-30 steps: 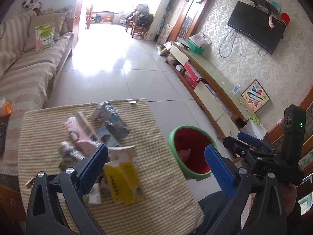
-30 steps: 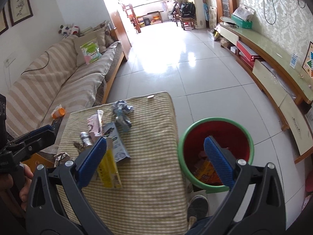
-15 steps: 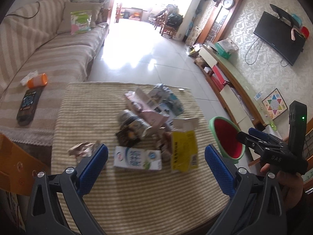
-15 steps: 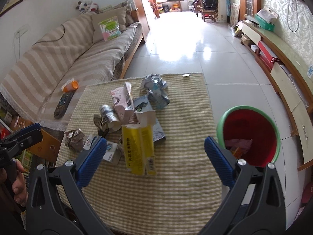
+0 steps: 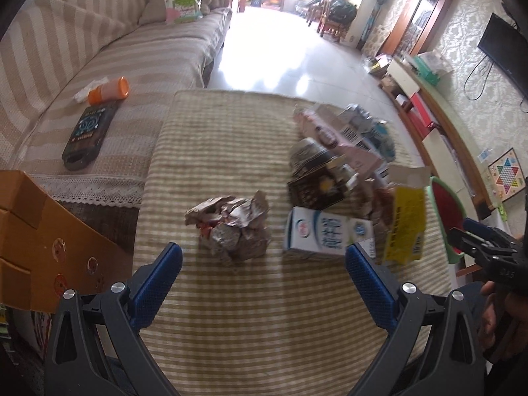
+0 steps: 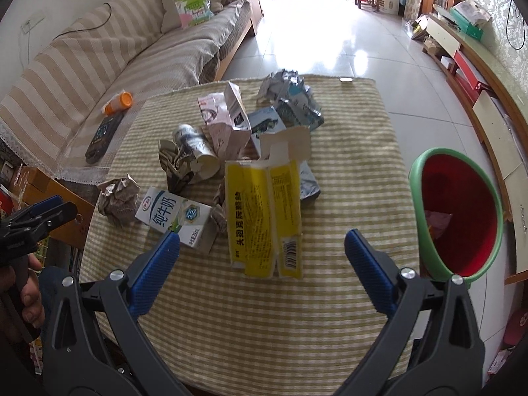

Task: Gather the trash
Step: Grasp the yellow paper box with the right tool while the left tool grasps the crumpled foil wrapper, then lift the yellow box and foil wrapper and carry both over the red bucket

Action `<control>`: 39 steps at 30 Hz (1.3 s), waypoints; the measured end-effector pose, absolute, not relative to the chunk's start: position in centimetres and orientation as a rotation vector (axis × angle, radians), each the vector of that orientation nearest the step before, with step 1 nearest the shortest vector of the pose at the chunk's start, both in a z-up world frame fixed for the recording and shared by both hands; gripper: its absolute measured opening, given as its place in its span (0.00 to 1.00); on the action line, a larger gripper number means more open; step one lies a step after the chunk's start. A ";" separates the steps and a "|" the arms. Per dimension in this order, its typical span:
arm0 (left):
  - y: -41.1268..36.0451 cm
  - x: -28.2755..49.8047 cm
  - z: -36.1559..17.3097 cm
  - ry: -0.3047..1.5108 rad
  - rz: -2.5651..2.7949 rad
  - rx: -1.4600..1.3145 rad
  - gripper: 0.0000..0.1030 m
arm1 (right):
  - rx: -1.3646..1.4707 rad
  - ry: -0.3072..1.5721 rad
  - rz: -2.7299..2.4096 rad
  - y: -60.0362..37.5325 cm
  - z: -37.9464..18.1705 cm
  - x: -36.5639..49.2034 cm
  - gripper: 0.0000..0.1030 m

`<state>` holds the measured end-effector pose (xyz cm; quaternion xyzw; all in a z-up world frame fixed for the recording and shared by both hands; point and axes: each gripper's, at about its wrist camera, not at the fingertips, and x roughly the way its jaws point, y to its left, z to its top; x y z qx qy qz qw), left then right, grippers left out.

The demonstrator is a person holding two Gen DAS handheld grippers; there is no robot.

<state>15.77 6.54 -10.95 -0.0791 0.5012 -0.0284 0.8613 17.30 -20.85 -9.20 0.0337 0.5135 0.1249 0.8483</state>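
A heap of trash lies on the striped table cloth [image 5: 231,330]: a crumpled paper wad [image 5: 231,227] [image 6: 117,198], a white milk carton [image 5: 326,231] [image 6: 173,216], a flattened yellow box [image 6: 264,217] [image 5: 406,224], a pink carton [image 6: 222,118], a can [image 6: 198,147] and crumpled foil bags [image 6: 290,95]. My left gripper [image 5: 264,264] stands open just short of the paper wad. Just before the yellow box, my right gripper [image 6: 262,250] is open with nothing in it. A red bin with a green rim [image 6: 458,211] [image 5: 445,211] stands on the floor, right of the table.
A striped sofa [image 6: 99,62] runs along the left, with a remote [image 5: 87,132] and an orange-capped bottle [image 5: 109,90] on it. A brown cardboard box [image 5: 39,241] sits at the table's left corner. A low TV bench [image 6: 478,66] lines the right wall. Tiled floor [image 6: 330,33] lies beyond.
Both grippers have swung left, away from the bin, and come lower over the trash. The left one now faces the paper wad, the right one the yellow box.
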 end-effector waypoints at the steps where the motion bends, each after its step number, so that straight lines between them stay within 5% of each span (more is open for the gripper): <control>1: 6.6 16.1 -11.6 1.064 -0.053 -0.161 0.92 | 0.075 1.092 0.263 -20.8 -9.6 17.5 0.95; 20: 8.3 20.9 -17.7 1.177 0.030 -0.198 0.87 | 0.155 1.203 0.266 -20.7 -15.6 21.5 0.95; 29: 8.4 21.4 -19.2 1.209 0.016 -0.234 0.56 | 0.166 1.225 0.296 -20.4 -16.2 21.9 0.48; 32: 8.2 21.4 -19.2 1.209 -0.007 -0.244 0.46 | 0.168 1.221 0.300 -20.4 -16.1 21.7 0.45; 39: 8.0 20.6 -18.3 1.185 -0.018 -0.257 0.41 | 0.178 1.214 0.307 -20.8 -15.3 21.3 0.41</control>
